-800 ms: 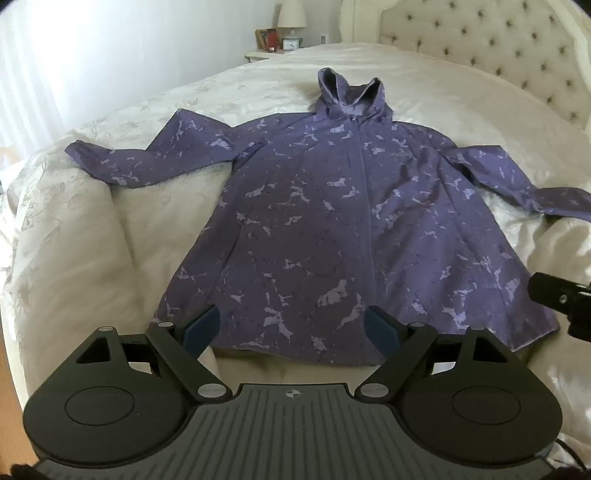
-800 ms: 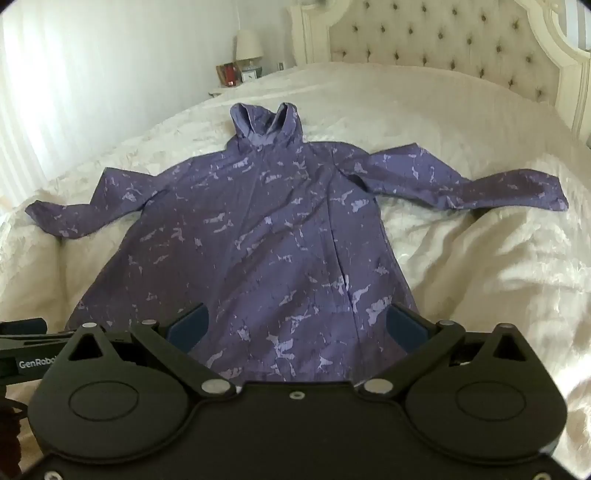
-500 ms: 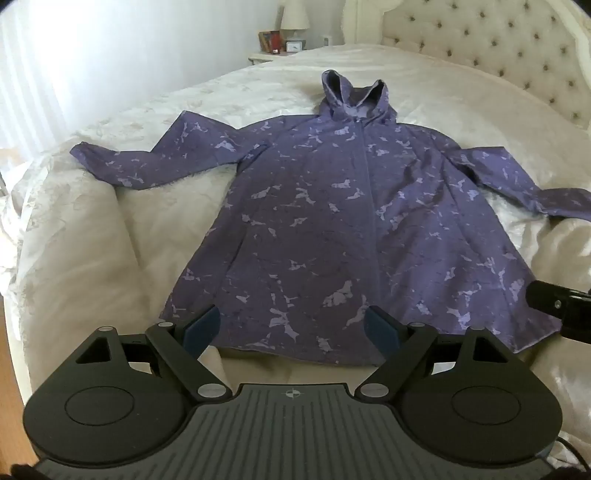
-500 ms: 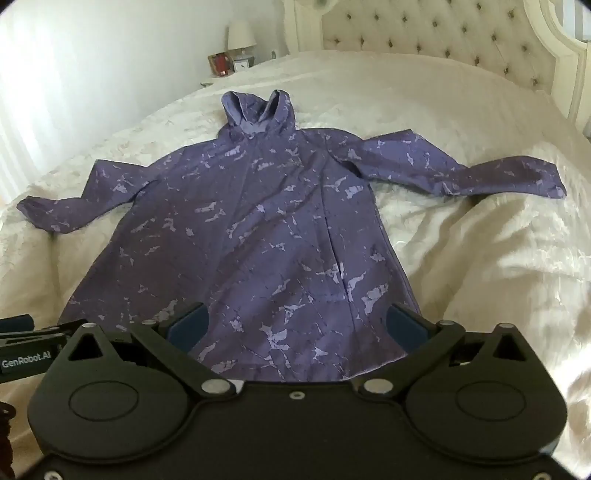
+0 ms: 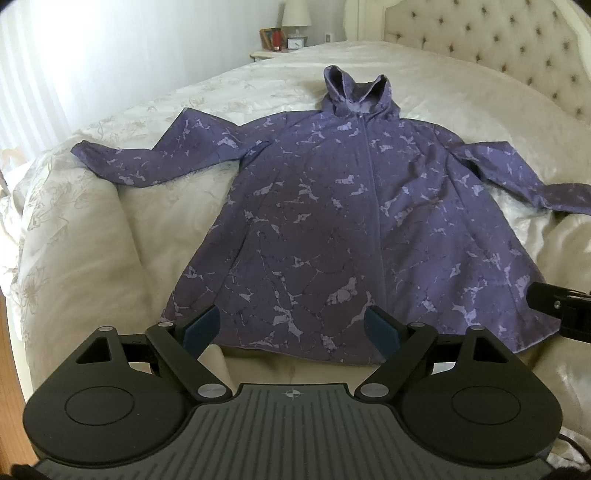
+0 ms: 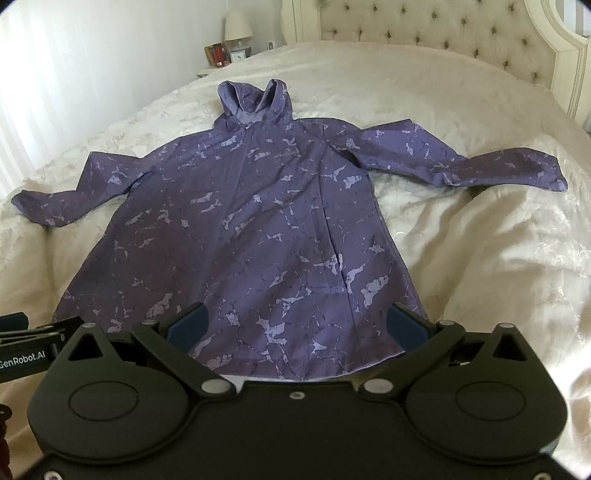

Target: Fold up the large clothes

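- Left sleeve (image 5: pixel 147 162): stretched toward 9 o'clock over the rumpled cream bedspread (image 5: pixel 85 236); it looks the natural first piece to fold in across the chest.
- Left gripper (image 5: pixel 291 328): released, jaws wide and empty, hovering just short of the hem (image 5: pixel 295 349) near its left corner. For a clean fold, I would pinch one layer edge squarely, not a bunch.
- Hooded jacket (image 6: pixel 240 229): purple with a pale marbled print, lying face up and zipped, flat on the bed, hood (image 6: pixel 255 99) at 12 o'clock toward the tufted headboard (image 6: pixel 424 33). No fold is made yet.
- Right gripper (image 6: pixel 295 328): also released and empty, poised over the hem's right part; its own tip shows at 3 o'clock in the left view.
- Right sleeve (image 6: pixel 461 162): reaching toward 3 o'clock and draped over a ridge of bedspread, so it may need lifting clear before folding.
- Judgement: keep both grippers level when lifting, so the slippery-looking cloth does not skew.
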Available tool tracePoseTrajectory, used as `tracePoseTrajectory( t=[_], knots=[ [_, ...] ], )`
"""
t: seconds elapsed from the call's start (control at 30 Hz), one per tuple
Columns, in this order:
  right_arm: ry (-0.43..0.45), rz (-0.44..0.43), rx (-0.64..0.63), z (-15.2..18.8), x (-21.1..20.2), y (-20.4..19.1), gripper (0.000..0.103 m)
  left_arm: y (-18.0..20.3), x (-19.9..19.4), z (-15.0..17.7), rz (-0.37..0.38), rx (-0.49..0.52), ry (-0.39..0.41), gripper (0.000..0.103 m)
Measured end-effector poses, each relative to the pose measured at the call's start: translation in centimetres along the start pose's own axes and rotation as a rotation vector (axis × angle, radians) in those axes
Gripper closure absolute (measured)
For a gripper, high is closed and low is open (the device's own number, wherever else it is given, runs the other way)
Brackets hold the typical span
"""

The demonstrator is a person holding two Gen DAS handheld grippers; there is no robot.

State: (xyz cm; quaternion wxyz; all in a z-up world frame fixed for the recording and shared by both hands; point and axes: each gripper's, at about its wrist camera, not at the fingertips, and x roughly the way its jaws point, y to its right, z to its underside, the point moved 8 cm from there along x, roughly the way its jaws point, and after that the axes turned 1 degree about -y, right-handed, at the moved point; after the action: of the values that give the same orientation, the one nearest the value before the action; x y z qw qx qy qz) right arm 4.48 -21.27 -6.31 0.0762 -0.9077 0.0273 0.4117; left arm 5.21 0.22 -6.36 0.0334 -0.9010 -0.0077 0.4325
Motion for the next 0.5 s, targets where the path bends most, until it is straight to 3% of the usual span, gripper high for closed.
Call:
tracePoseTrajectory(
  t=[0.5],
  knots=[
    [-0.019,-0.005,-0.006,0.07,0.21,-0.41,0.001,-0.28,0.38,0.18,0.0,0.001,-0.004,0.018]
  ],
)
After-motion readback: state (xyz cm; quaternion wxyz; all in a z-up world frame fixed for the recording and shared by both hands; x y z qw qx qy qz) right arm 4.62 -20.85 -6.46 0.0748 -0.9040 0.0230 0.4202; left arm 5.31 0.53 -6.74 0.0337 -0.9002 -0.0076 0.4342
